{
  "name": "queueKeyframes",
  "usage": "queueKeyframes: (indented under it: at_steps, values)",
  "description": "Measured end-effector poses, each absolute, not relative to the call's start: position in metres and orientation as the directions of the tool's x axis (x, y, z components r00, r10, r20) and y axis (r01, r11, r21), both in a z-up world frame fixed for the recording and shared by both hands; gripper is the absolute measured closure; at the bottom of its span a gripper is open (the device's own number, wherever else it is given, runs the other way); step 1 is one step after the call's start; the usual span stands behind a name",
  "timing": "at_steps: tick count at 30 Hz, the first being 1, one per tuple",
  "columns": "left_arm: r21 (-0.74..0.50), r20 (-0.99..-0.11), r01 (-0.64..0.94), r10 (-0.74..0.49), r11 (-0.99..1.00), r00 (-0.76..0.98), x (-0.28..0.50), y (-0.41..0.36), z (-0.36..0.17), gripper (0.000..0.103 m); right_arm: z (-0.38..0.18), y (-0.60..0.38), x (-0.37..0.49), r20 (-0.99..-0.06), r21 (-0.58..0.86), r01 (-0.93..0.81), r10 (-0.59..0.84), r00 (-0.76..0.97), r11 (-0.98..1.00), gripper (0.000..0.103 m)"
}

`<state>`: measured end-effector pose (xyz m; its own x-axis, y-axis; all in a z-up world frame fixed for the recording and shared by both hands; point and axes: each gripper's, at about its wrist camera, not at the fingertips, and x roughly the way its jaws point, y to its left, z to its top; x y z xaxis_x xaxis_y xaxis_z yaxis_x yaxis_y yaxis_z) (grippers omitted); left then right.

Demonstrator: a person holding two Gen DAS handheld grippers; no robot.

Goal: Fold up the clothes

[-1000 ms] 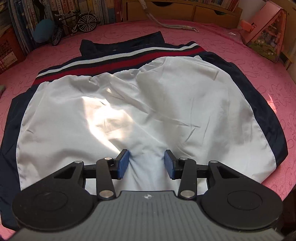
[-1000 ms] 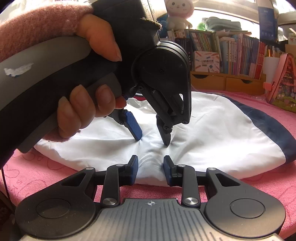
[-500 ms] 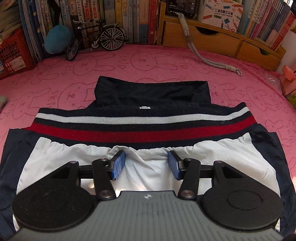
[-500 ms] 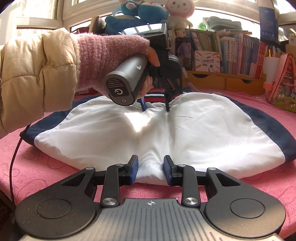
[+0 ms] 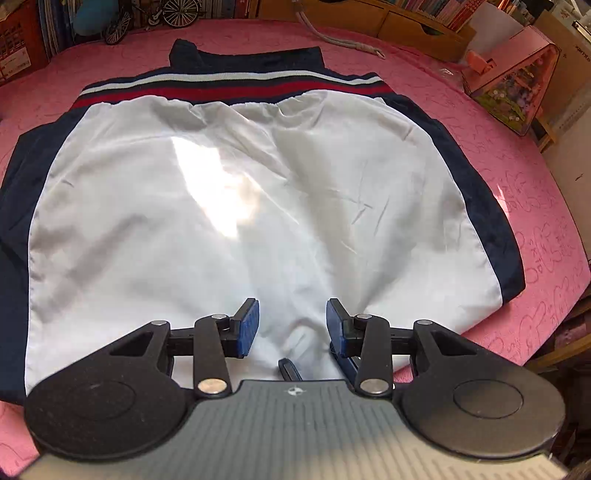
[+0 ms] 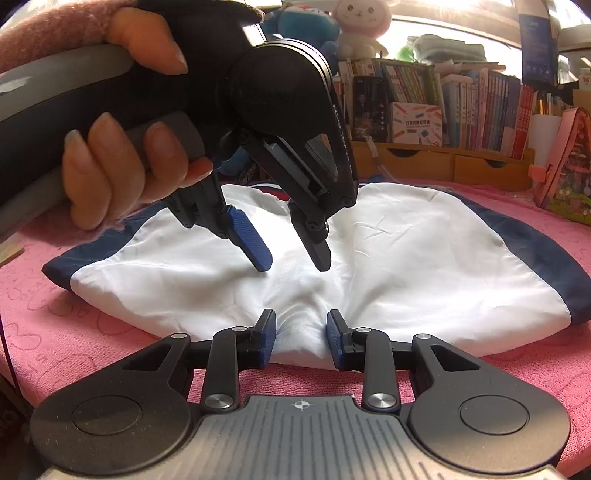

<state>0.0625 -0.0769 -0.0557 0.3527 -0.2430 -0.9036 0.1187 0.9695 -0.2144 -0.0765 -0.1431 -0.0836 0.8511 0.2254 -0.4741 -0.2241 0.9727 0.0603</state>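
Observation:
A white jacket (image 5: 258, 184) with navy sides and a red, white and navy striped hem (image 5: 229, 86) lies folded on the pink tablecloth (image 5: 517, 184). My left gripper (image 5: 291, 325) points steeply down over the white fabric near its front edge. Its jaws are closing, with nothing pinched between them. In the right wrist view the left gripper (image 6: 293, 264) has its tips just above the jacket (image 6: 406, 258), with a hand (image 6: 122, 173) on its handle. My right gripper (image 6: 301, 339) is shut on a bunched fold of white cloth at the jacket's near edge.
Bookshelves and wooden drawers (image 6: 443, 162) line the back of the table. A model bicycle (image 5: 173, 11) and a cord (image 5: 343, 40) lie beyond the jacket. A pink house-shaped box (image 5: 517, 81) stands at the right, and plush toys (image 6: 362, 26) sit on the shelf.
My left gripper went out to the striped hem at the far side, then came back to the near part of the jacket. The right gripper kept its hold and place.

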Motion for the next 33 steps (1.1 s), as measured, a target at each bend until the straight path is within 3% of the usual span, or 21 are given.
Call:
queueKeyframes:
  at_steps: [7,12,17,24,33]
  values:
    - [-0.148,-0.87,0.109,-0.182,0.983,0.459,0.086,-0.079,-0.06,0.064,-0.084,-0.141,-0.076,-0.475,0.053,-0.224,0.222,0.852,0.973,0.071]
    - [-0.007,-0.82,0.071,-0.047,0.997,0.571,0.131,-0.091,-0.067,0.065,-0.085,-0.14,-0.078,-0.475,0.05,-0.221,0.218,0.852,0.974,0.071]
    - [0.014,-0.792,-0.023,0.025,1.0,0.609,0.186,-0.09,-0.068,0.065,-0.085,-0.139,-0.079,-0.474,0.041,-0.224,0.216,0.853,0.974,0.071]
    - [-0.078,-0.821,-0.043,-0.04,0.996,0.569,0.191,-0.075,-0.056,0.064,-0.084,-0.139,-0.08,-0.469,0.042,-0.231,0.223,0.854,0.972,0.071]
    - [-0.112,-0.798,0.082,-0.138,0.99,0.587,0.083,-0.056,-0.046,0.062,-0.085,-0.14,-0.082,-0.461,0.046,-0.238,0.232,0.857,0.97,0.07]
